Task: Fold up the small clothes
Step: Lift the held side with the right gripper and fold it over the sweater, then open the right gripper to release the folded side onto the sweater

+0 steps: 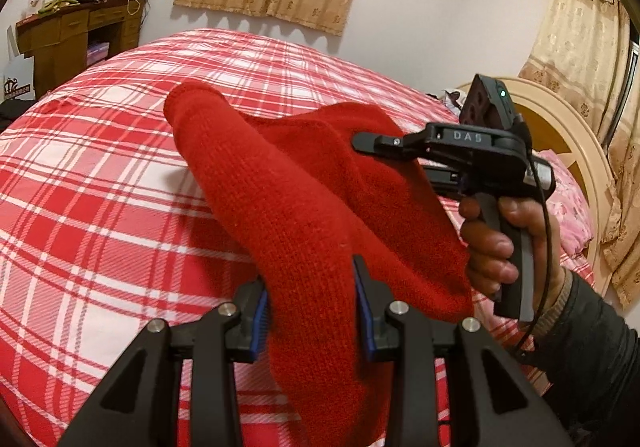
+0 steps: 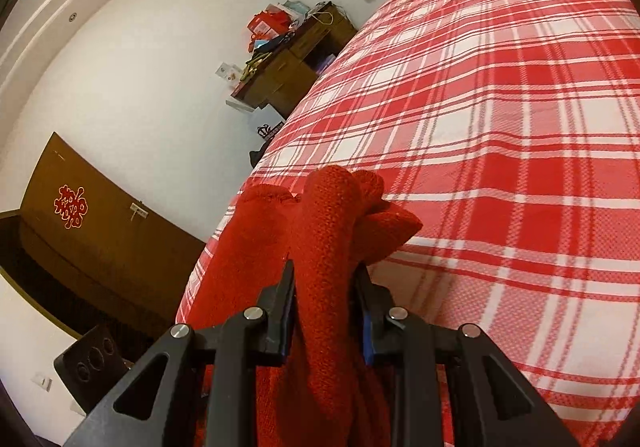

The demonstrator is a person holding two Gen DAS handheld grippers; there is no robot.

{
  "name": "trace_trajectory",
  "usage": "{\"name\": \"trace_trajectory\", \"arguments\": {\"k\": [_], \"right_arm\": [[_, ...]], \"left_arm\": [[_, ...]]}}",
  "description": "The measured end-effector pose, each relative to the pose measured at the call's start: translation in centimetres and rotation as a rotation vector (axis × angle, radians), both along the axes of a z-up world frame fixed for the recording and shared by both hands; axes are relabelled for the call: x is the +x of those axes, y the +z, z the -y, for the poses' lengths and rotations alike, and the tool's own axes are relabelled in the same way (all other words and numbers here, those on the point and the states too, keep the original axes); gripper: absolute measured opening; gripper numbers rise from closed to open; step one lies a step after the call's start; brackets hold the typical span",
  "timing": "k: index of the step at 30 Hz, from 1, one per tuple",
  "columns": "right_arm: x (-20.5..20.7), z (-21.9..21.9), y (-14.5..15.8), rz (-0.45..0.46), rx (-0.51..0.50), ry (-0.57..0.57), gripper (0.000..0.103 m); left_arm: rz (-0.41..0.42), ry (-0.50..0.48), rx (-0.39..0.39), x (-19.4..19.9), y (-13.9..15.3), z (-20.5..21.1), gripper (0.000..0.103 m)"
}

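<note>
Both grippers, left gripper (image 1: 312, 303) and right gripper (image 2: 325, 307), pinched the red knitted garment (image 1: 288, 183); keeping it taut above the red plaid bedspread (image 1: 100, 183) seemed wise.

The red knit garment (image 1: 304, 207) runs off the bottom edge, its lower part unseen.
</note>
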State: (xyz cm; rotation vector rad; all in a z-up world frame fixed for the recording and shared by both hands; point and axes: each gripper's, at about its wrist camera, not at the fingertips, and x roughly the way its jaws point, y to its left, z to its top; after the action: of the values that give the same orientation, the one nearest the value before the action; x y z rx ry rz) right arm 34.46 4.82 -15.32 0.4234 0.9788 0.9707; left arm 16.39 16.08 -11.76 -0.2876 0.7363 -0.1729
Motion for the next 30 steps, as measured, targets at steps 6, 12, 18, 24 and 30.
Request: {"name": "trace_trajectory", "arguments": {"k": [6,12,18,24,30], "right_arm": [[-0.4,-1.9,-0.5,-0.004,-0.015,0.025,0.026],[-0.7,-2.9,-0.8,-0.006,-0.024,0.041,0.026],[-0.2,-3.3,-1.3,-0.022,-0.031,0.04,0.026],[-0.3,-3.2,-1.5,-0.028,-0.039,0.043,0.027],[0.2,-2.4,-2.9,-0.042,-0.083,-0.002,0.029]], "left_arm": [[-0.031,0.016,-0.008,-0.3,-1.3,-1.0,0.037],[-0.042,0.018,-0.02,-1.0,-2.0,-1.7,0.037],[-0.053,0.02,-0.033,-1.4,-2.9,-2.2,0.037],[-0.055,0.012,-0.039,-1.8,-3.4,-2.6,0.037],[-0.046,0.026,-0.027,-2.9,-3.2,-2.3,0.046]]}}
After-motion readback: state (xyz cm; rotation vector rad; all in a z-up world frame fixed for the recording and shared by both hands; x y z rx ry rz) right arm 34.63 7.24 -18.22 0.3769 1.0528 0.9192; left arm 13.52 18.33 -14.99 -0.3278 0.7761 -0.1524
